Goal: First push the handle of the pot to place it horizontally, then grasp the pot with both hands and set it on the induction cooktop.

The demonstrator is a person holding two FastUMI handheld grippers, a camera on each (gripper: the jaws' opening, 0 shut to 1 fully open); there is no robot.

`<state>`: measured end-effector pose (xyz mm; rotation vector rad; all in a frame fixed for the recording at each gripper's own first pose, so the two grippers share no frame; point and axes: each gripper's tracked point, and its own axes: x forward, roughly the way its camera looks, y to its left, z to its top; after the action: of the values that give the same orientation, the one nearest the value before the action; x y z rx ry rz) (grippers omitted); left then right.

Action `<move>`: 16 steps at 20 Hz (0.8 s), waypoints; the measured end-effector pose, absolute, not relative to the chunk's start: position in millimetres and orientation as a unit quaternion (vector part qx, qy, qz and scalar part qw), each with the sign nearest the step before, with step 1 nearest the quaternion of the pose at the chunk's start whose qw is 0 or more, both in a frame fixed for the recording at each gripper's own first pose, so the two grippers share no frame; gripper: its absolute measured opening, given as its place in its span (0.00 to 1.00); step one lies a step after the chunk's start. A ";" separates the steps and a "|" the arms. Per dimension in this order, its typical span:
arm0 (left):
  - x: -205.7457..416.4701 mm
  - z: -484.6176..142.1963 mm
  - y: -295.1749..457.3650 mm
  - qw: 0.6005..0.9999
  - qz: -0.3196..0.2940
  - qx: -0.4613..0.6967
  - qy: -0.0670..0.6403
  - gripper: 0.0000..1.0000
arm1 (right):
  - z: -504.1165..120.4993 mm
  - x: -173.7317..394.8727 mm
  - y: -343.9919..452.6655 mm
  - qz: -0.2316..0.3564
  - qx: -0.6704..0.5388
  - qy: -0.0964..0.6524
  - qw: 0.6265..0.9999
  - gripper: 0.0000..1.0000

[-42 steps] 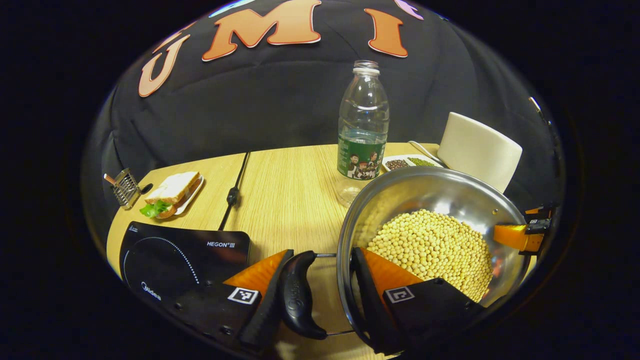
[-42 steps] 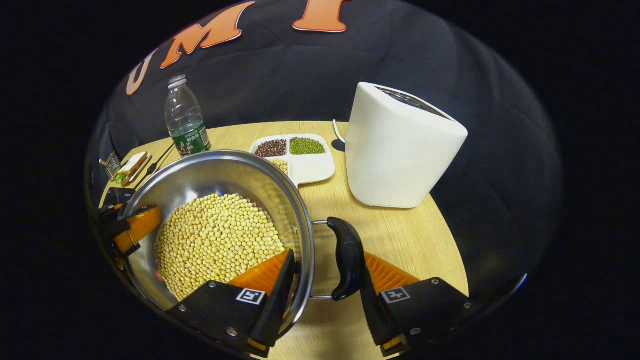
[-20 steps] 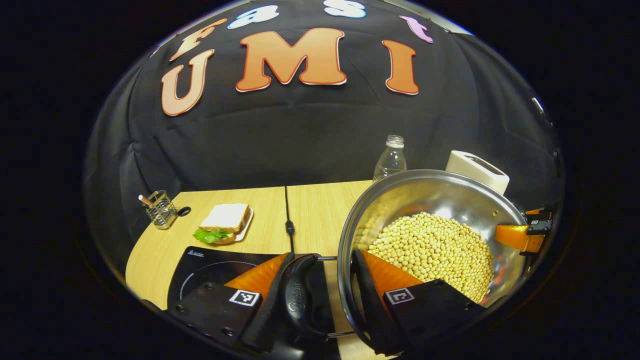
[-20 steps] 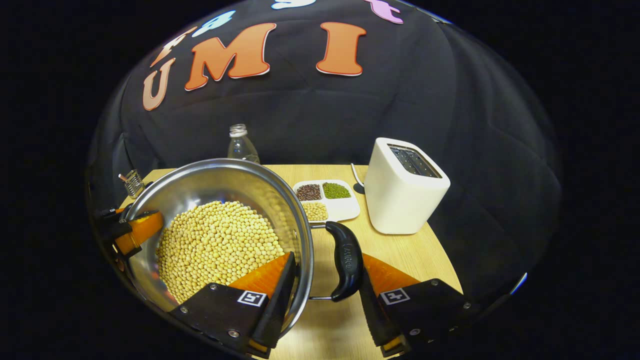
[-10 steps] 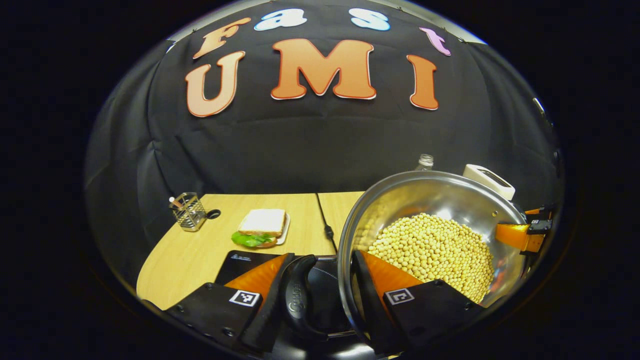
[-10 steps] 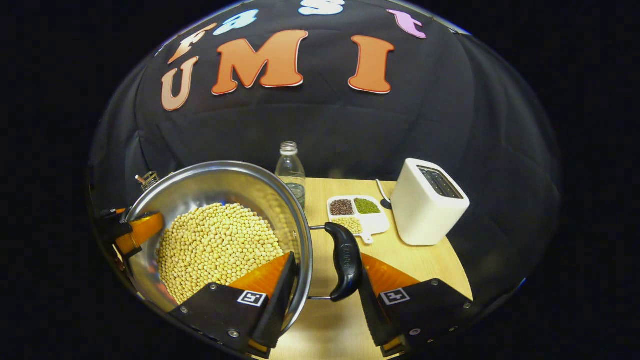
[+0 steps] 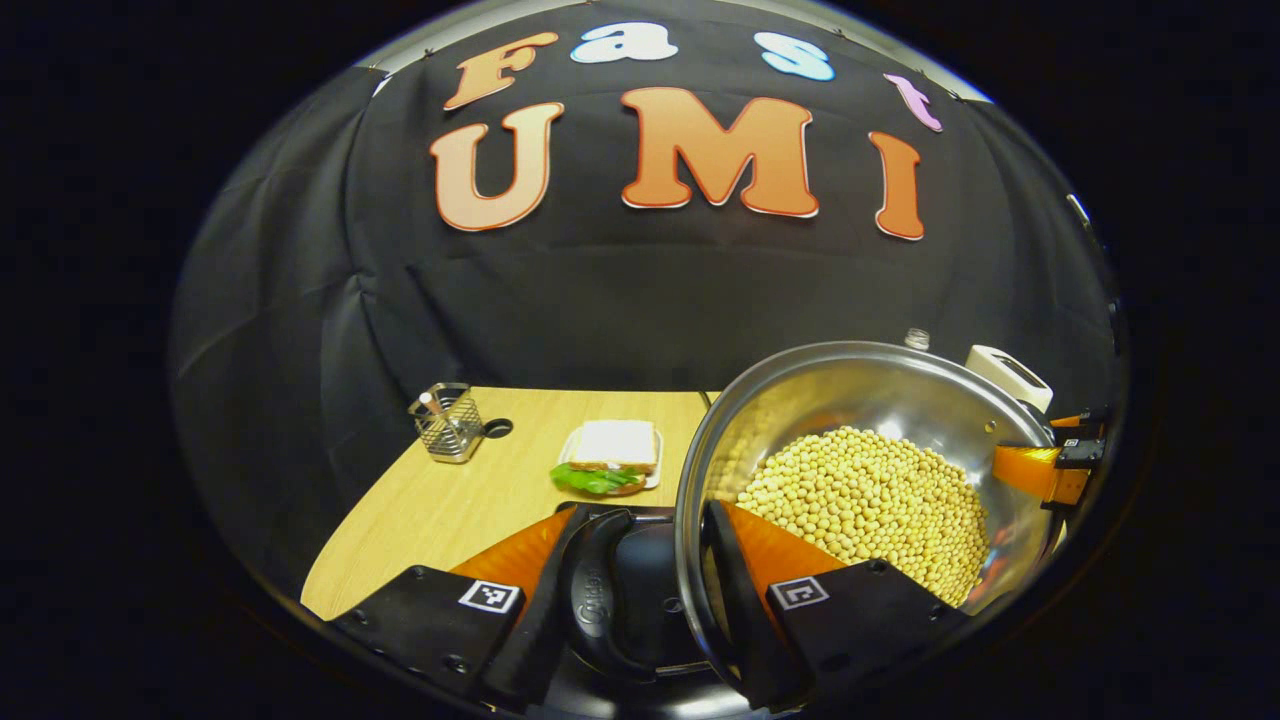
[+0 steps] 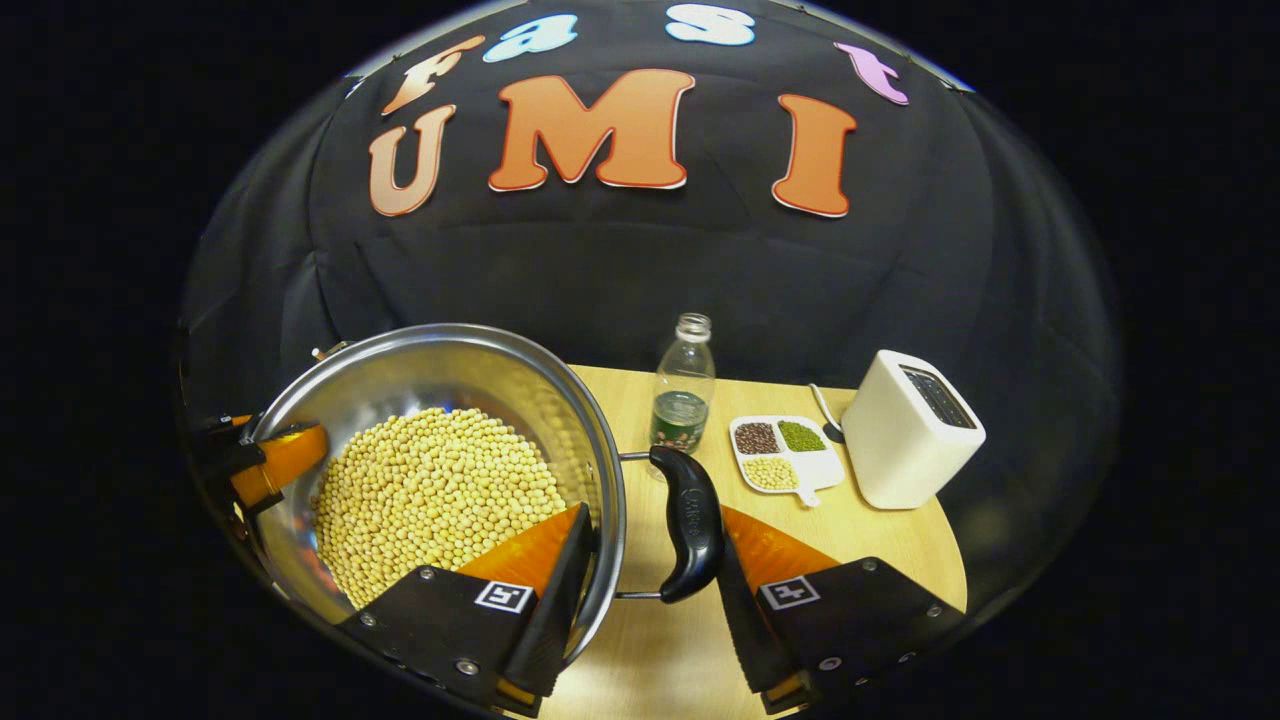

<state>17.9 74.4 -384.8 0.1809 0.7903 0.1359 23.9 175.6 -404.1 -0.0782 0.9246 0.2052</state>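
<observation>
Lighting was warm and came from overhead — the pot [image 8: 440,380] wall threw soft glare, and the table [image 8: 880,540] sat bright against dim cloth. Both views were sharp at centre — fisheye bending curved the edges.

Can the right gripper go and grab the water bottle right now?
Probably not yet. The right gripper is shut on the pot, one finger inside the rim, one against the handle. The bottle stands free on the table beyond, but the pot would have to be set down first.
</observation>
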 end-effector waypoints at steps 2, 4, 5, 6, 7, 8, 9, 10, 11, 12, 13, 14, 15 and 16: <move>16.0 -381.0 95.2 0.917 0.075 0.087 0.382 0.80 | -400.0 23.9 192.2 0.109 -0.041 0.441 0.890 0.68; 10.8 -379.0 110.1 0.917 0.085 0.085 0.381 0.80 | -398.4 21.7 207.6 0.117 -0.044 0.439 0.890 0.68; 9.6 -377.1 115.2 0.916 0.090 0.085 0.381 0.80 | -398.9 20.8 214.0 0.120 -0.044 0.439 0.889 0.68; 7.6 -374.8 121.0 0.916 0.093 0.086 0.381 0.76 | -400.1 20.3 220.2 0.124 -0.046 0.439 0.888 0.68; 3.7 -375.0 127.0 0.915 0.097 0.086 0.383 0.76 | -400.9 18.5 224.9 0.127 -0.045 0.440 0.888 0.68; 3.0 -374.5 133.6 0.913 0.100 0.087 0.385 0.80 | -402.5 16.5 230.4 0.131 -0.046 0.441 0.886 0.68; 0.7 -374.3 138.8 0.912 0.103 0.088 0.387 0.80 | -404.6 14.7 234.3 0.134 -0.045 0.445 0.885 0.68; -2.1 -373.9 144.0 0.911 0.105 0.090 0.388 0.76 | -406.2 13.5 237.7 0.137 -0.044 0.447 0.883 0.64; -3.1 -374.7 147.2 0.911 0.107 0.091 0.389 0.80 | -407.2 13.4 240.4 0.138 -0.042 0.449 0.882 0.68; -5.0 -375.4 149.7 0.910 0.108 0.092 0.391 0.76 | -407.9 11.9 243.9 0.139 -0.041 0.450 0.881 0.68; -6.8 -377.4 153.1 0.908 0.110 0.092 0.393 0.76 | -411.3 10.6 247.5 0.139 -0.040 0.453 0.880 0.68; -9.1 -379.8 155.4 0.907 0.110 0.092 0.396 0.76 | -414.0 10.0 250.2 0.139 -0.040 0.456 0.878 0.68; -9.3 -382.9 158.3 0.906 0.110 0.092 0.399 0.76 | -416.9 8.2 252.3 0.140 -0.041 0.459 0.876 0.68; -10.8 -387.1 160.6 0.904 0.111 0.090 0.403 0.76 | -419.8 7.4 254.9 0.140 -0.041 0.461 0.875 0.68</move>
<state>-10.8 160.6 -387.1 0.1866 0.8320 0.2288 7.4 254.9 -419.8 -0.0864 0.9617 0.2922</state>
